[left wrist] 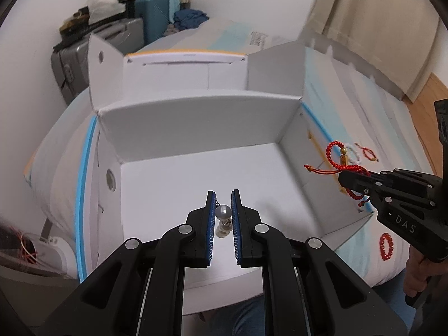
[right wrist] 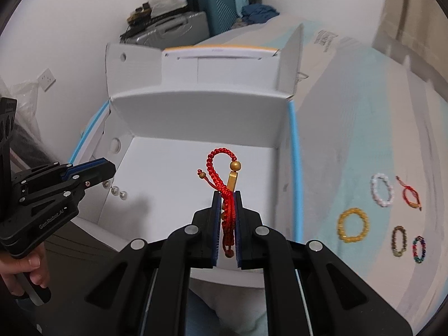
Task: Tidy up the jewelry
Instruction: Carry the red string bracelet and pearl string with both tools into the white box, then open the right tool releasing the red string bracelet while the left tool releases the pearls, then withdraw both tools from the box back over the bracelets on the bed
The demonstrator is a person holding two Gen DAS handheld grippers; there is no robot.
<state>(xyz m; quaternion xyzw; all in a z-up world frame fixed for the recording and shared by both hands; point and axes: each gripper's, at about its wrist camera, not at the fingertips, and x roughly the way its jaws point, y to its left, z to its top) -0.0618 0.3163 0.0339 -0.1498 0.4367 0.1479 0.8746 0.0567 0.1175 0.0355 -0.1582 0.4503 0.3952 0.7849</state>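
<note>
Red braided cord fills our right tongs (right wrist: 226, 196): they are pinched tight on the red bracelet (right wrist: 224, 168), whose loop and gold bead stand up past the tips while its knotted tail hangs back between the pads. Our left tongs (left wrist: 223, 196) are nearly closed on a pearl earring (left wrist: 223, 212), one pearl at the tips and more of the drop dangling behind it.

Both pieces hang over the open white box (left wrist: 196, 117) on the bed (right wrist: 350, 117). The box floor lies straight below and ahead of each pair of tongs, so we judge that the coming move is a short lowering and a release. The bracelet's long axis runs along the right tongs, pointing at the far wall of the box. From the right wrist view, the left tongs sit near the left wall and the right ones near the middle, well apart, with bare floor beneath both.

Five more bracelets, among them a yellow bead bracelet (right wrist: 352, 225), lie on the bed beyond the box's right wall, nearer our right hand.
</note>
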